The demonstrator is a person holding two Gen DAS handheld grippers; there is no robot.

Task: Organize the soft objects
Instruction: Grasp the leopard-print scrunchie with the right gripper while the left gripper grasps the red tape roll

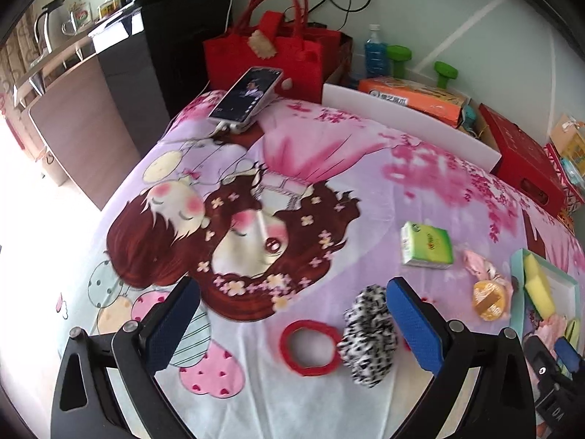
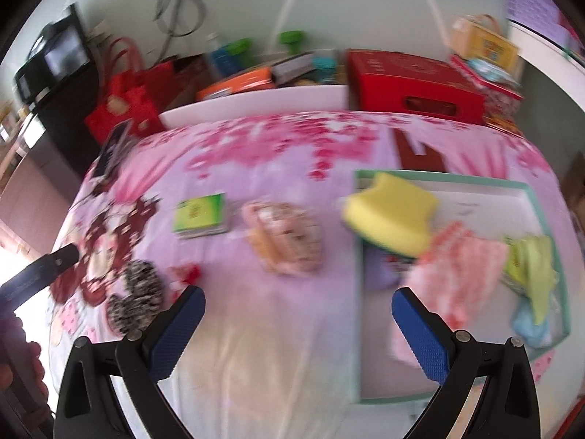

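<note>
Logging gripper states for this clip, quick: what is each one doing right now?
Left gripper: open, empty, jaws spread above the red ring and spotted scrunchie.
Right gripper: open, empty, near the tray.

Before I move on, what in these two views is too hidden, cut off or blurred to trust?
- Right wrist view: motion blur smears the pink bundle; its make-up is unreadable.
- Tray: the yellow sponge and pink cloth cover part of its floor.
- Left wrist view: the right finger hides part of the black-and-white scrunchie.
- Tray cut off at the right edge there.
</note>
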